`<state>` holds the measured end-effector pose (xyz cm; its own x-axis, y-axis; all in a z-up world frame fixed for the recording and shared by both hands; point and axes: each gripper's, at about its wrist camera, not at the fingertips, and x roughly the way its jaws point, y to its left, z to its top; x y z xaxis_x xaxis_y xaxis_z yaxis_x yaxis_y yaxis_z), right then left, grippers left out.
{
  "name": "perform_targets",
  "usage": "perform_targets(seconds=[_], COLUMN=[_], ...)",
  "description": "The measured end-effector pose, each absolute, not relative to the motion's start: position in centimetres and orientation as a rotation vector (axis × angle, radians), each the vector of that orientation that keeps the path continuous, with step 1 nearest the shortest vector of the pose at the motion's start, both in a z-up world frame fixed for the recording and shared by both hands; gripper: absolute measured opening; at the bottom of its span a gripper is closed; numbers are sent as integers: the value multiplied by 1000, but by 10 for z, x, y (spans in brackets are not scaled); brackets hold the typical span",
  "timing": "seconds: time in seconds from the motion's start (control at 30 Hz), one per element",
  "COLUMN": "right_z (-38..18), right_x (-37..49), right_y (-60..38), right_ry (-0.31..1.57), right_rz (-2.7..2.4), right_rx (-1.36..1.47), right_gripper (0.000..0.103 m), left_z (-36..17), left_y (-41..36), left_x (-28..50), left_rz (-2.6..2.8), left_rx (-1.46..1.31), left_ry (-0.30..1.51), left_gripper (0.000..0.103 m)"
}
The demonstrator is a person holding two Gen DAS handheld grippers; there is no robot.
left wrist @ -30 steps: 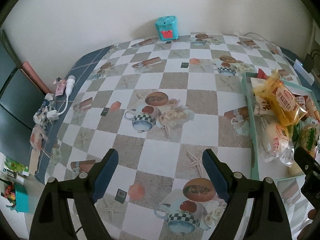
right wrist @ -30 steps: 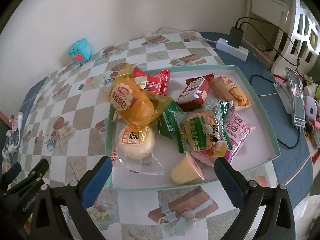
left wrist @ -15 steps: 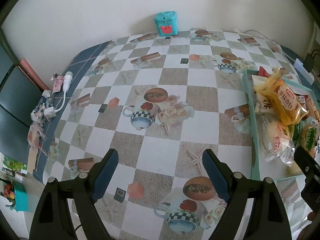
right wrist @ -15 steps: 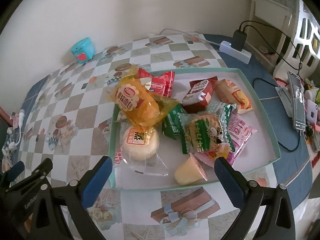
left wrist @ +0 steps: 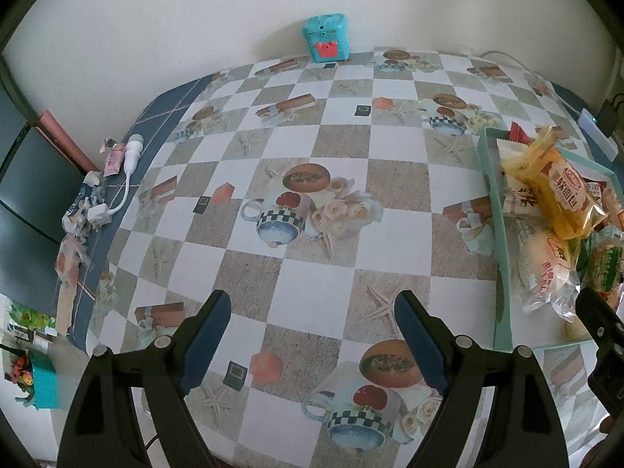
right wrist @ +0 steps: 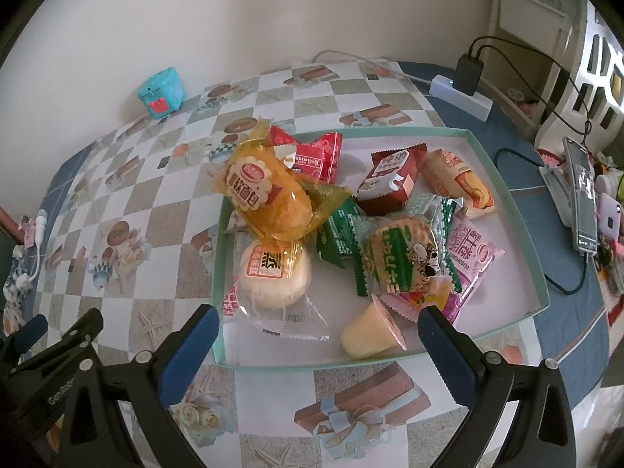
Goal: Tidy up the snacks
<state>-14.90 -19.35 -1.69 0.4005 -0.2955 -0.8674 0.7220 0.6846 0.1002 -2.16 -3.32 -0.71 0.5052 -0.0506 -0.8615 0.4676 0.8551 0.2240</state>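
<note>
While both sets of jaws stand spread wide with nothing between them, the left gripper (left wrist: 312, 335) hangs over bare checked cloth on the worktop (left wrist: 296, 265), and the right gripper (right wrist: 318, 345) hangs just short of the near rim of the tray (right wrist: 540, 273). Beyond the right jaws, just inside that rim, a pale yellow jelly cup (right wrist: 370, 331) lies on its side, and to its left a round white bun (right wrist: 275, 269) sits in clear wrap. Further out, a yellow soft-bread packet (right wrist: 265, 195) lies on top of the bun, a green biscuit packet (right wrist: 397, 253) overlaps a pink wrapper (right wrist: 474, 253), and a dark green sachet (right wrist: 335, 230) lies between the two piles. At the far side of the tray lie a red packet (right wrist: 316, 156), a maroon packet (right wrist: 390, 183) and an orange-printed roll (right wrist: 456, 179). Seen from the left jaws, the tray sits well off to the right. Far beyond both pairs of jaws, a small teal box (left wrist: 325, 39) stands against the wall. Right of the tray, a power strip (right wrist: 462, 95) and a phone (right wrist: 583, 199) rest on blue cloth
</note>
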Motion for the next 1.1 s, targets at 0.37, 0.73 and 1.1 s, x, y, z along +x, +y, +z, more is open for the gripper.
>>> perform_targets(seconds=[0.37,0.73,1.1], right_z=[-18,-18,-18], right_x=[-147,-146,-146], right_y=[-192,-192,-192], right_ry=[964,967,967], right_rz=[-675,-673,-675], right_rx=[506,501,504], right_gripper=[103,103,103], left_z=[-8,-9,-8], left_y=[-34,-34,-30], left_x=[-21,-21,-20], left_rz=[-319,-318,-312], left_rx=[477,477,456], left_ry=[1008,1010,1010], left_gripper=[86,86,86])
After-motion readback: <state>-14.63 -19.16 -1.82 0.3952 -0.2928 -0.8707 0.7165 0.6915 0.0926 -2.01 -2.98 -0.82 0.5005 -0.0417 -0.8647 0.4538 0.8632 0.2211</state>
